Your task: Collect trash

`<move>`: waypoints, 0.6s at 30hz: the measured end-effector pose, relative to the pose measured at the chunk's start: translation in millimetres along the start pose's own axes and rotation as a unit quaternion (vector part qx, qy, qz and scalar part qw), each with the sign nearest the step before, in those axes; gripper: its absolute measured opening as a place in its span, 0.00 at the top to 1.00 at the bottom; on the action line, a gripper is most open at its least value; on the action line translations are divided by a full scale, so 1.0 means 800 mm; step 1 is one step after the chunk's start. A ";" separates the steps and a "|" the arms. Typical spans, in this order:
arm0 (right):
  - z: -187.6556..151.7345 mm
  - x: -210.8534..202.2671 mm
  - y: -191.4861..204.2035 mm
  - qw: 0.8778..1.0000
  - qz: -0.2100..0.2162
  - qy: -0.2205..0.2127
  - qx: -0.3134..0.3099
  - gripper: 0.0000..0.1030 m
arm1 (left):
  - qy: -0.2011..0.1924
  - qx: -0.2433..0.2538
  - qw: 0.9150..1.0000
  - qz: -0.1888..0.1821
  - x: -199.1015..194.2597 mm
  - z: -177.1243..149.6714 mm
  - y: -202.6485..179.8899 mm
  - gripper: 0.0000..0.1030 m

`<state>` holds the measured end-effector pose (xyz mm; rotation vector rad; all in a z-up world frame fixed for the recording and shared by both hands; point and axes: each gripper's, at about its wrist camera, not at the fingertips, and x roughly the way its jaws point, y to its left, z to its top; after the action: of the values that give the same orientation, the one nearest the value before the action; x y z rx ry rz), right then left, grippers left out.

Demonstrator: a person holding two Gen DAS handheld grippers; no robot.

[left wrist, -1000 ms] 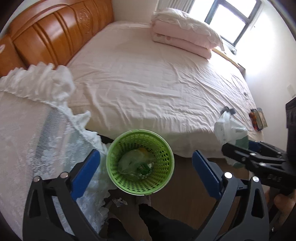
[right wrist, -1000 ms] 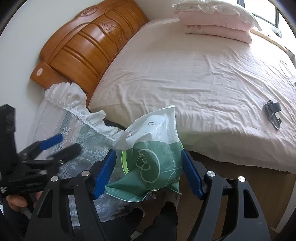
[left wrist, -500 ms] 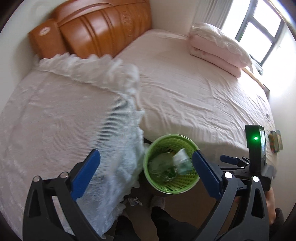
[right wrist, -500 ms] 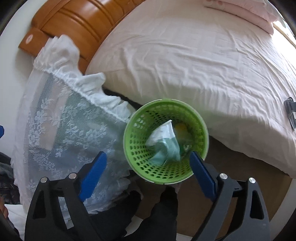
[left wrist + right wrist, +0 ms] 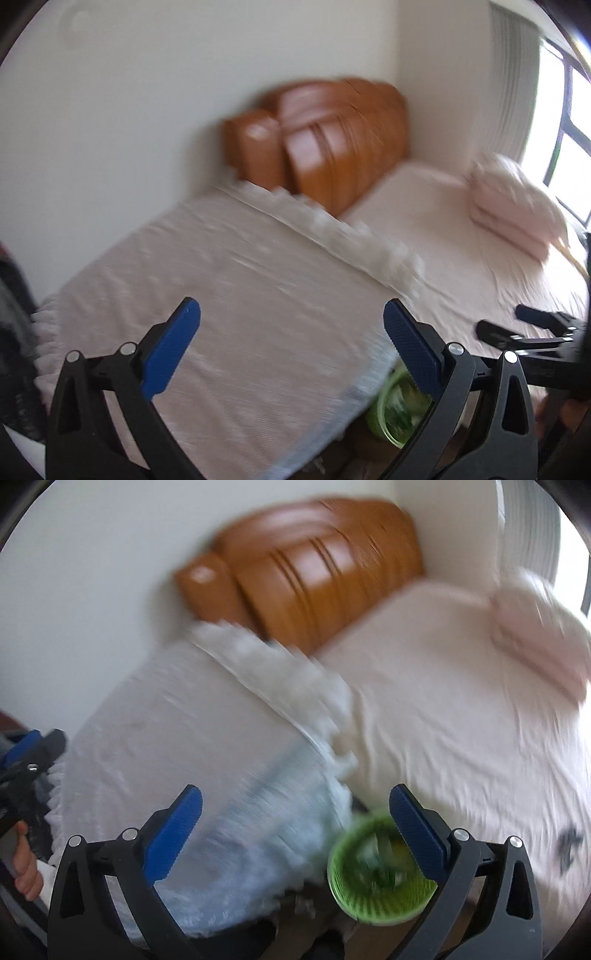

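Beside the bed, a green perforated wastebasket sits on the floor in the gap below the lace-covered table, blurred trash inside. Both the left gripper and right gripper hover spread wide, holding nothing. Behind stand a glossy wooden headboard and folded pink bedding.

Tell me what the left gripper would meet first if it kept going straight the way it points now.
Most likely the white lace cover, which fills the view between the open fingers of the left gripper. Blur makes depth unclear. The green basket sits lower right, off that line.
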<state>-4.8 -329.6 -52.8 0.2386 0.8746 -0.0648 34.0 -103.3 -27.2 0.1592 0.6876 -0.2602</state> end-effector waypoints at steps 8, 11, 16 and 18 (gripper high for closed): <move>0.043 -0.034 0.088 0.995 0.051 -0.049 -0.073 0.02 | -0.026 -0.050 0.997 0.043 -0.038 0.008 0.084 0.08; 0.045 -0.032 0.108 0.993 0.060 -0.049 -0.089 0.02 | -0.019 -0.069 0.996 0.046 -0.039 0.005 0.100 0.08; 0.041 -0.025 0.125 0.992 0.064 -0.040 -0.102 0.02 | -0.013 -0.073 0.996 0.059 -0.039 -0.004 0.107 0.08; 0.041 -0.022 0.129 0.992 0.067 -0.038 -0.103 0.02 | -0.012 -0.074 0.995 0.060 -0.040 -0.005 0.108 0.08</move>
<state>24.3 -238.0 -0.6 0.1009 0.7819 0.1408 32.8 -14.1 -4.4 0.0563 0.6679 -0.0957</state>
